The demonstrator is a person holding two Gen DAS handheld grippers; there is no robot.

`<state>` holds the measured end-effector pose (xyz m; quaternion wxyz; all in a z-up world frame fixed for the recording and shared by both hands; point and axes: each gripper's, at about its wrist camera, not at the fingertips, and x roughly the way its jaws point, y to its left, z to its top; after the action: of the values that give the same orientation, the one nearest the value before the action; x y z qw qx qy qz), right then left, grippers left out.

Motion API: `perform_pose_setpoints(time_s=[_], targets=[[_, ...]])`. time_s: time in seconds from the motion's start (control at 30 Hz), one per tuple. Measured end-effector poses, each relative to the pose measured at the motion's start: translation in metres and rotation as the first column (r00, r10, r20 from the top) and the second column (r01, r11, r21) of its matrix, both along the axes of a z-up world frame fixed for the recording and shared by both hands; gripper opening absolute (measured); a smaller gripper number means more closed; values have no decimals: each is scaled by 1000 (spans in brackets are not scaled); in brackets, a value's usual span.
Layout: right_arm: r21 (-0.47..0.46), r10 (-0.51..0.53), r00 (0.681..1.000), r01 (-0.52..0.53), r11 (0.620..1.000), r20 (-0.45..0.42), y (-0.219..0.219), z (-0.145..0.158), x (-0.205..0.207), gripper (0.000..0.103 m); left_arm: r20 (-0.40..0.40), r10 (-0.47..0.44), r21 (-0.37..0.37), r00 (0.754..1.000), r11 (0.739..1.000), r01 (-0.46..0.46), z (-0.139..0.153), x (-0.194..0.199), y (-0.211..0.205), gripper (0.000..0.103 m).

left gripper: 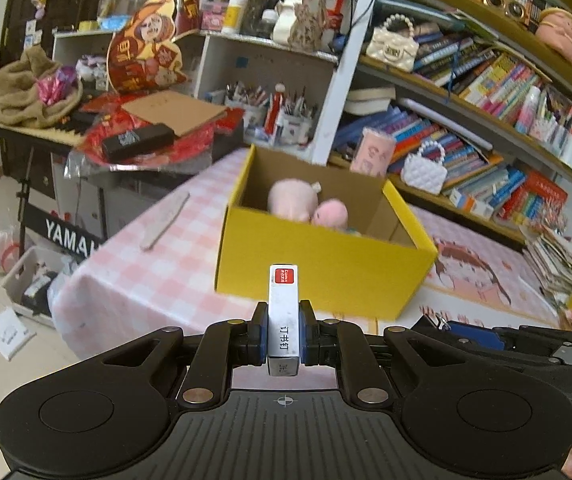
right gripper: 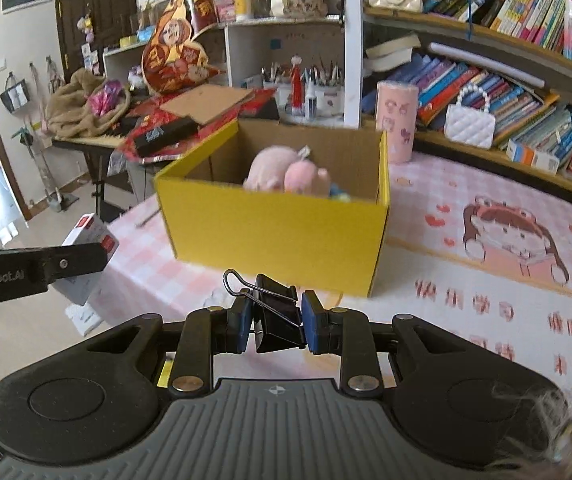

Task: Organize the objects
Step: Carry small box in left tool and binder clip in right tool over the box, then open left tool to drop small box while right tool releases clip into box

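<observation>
My left gripper [left gripper: 283, 330] is shut on a small white staple box [left gripper: 283, 312] with a red label, held above the table just short of the yellow cardboard box [left gripper: 326, 268]. My right gripper [right gripper: 275, 324] is shut on a black binder clip [right gripper: 273, 316], also in front of the yellow box [right gripper: 277, 236]. The box holds pink plush toys [left gripper: 306, 204], which also show in the right wrist view [right gripper: 286, 174]. In the right wrist view the left gripper with the staple box [right gripper: 89, 240] is at the far left.
The table has a pink checked cloth [right gripper: 466, 280]. A pink cylinder [right gripper: 398, 120] and a white quilted purse [right gripper: 470, 124] stand behind the box by the bookshelf [right gripper: 506, 60]. A flat strip [left gripper: 165, 220] lies left of the box. A cluttered keyboard stand [left gripper: 97, 132] is at left.
</observation>
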<state>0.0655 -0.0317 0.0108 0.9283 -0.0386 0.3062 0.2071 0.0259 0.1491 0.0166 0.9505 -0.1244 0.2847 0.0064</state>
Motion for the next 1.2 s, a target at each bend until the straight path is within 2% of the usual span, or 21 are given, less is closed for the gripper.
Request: perform_pose_setpoints(time_s=[0.33, 0.47, 0.63, 0.83, 1.07, 1.2], targets=[[28, -12, 993, 9, 1000, 119, 6, 31, 76, 25, 74, 30, 7, 997, 1000, -31, 26, 60, 0, 13], [20, -17, 992, 14, 1000, 129, 7, 32, 113, 25, 93, 37, 1, 995, 999, -38, 32, 90, -6, 13], [-30, 36, 994, -33, 999, 99, 19, 19, 154, 25, 71, 36, -4, 997, 999, -36, 27, 132, -12, 13], [-109, 123, 992, -122, 987, 7, 38, -10, 190, 25, -22, 30, -5, 999, 1000, -30, 4, 173, -17, 13], [-162, 167, 983, -178, 971, -79, 46, -31, 208, 25, -99, 38, -15, 994, 999, -39, -19, 194, -20, 13], [-154, 166, 980, -183, 971, -112, 44, -36, 213, 25, -129, 31, -9, 991, 999, -33, -26, 200, -22, 13]])
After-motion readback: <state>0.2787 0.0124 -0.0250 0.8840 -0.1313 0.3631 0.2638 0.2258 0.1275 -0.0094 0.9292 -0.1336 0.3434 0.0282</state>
